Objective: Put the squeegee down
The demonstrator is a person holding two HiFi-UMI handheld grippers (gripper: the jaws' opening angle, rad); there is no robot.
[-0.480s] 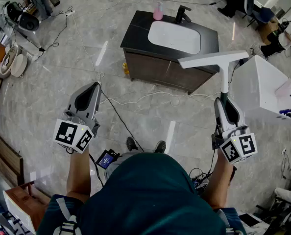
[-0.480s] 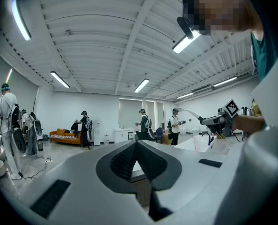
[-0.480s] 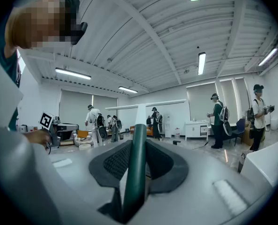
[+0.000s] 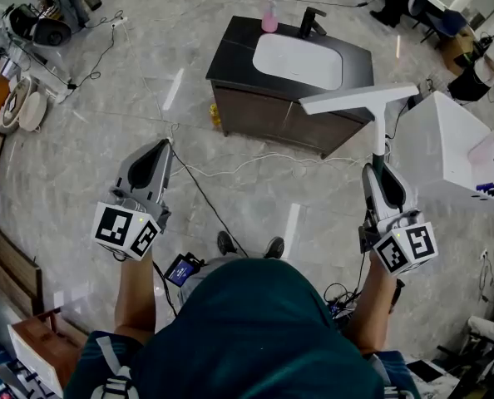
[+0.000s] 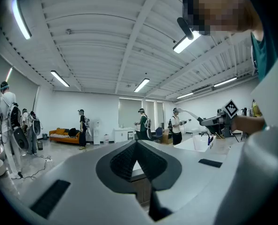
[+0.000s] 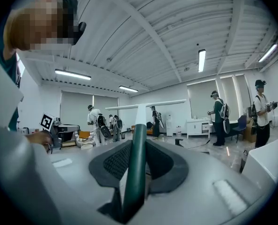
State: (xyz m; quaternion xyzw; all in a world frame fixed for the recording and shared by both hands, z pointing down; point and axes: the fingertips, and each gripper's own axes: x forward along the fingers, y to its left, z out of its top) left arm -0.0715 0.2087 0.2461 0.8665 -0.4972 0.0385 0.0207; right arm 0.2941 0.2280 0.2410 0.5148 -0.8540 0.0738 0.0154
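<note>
The squeegee [image 4: 359, 100] has a long white blade and a dark green handle [image 6: 135, 172]. My right gripper [image 4: 378, 173] is shut on that handle and holds it out level in front of me. The blade hangs in the air over the right front corner of a sink cabinet. In the right gripper view the handle runs up between the pads [image 6: 114, 162] to the white blade [image 6: 150, 104]. My left gripper [image 4: 159, 155] is held out on the left over bare floor. Its jaws meet at the tip [image 5: 136, 143] with nothing between them.
A dark cabinet [image 4: 230, 56] with a white sink, a black faucet [image 4: 309, 23] and a pink bottle [image 4: 269, 19] stands ahead. A white box [image 4: 447, 148] is at the right. Cables [image 4: 199, 196] cross the grey floor. Other people stand further off.
</note>
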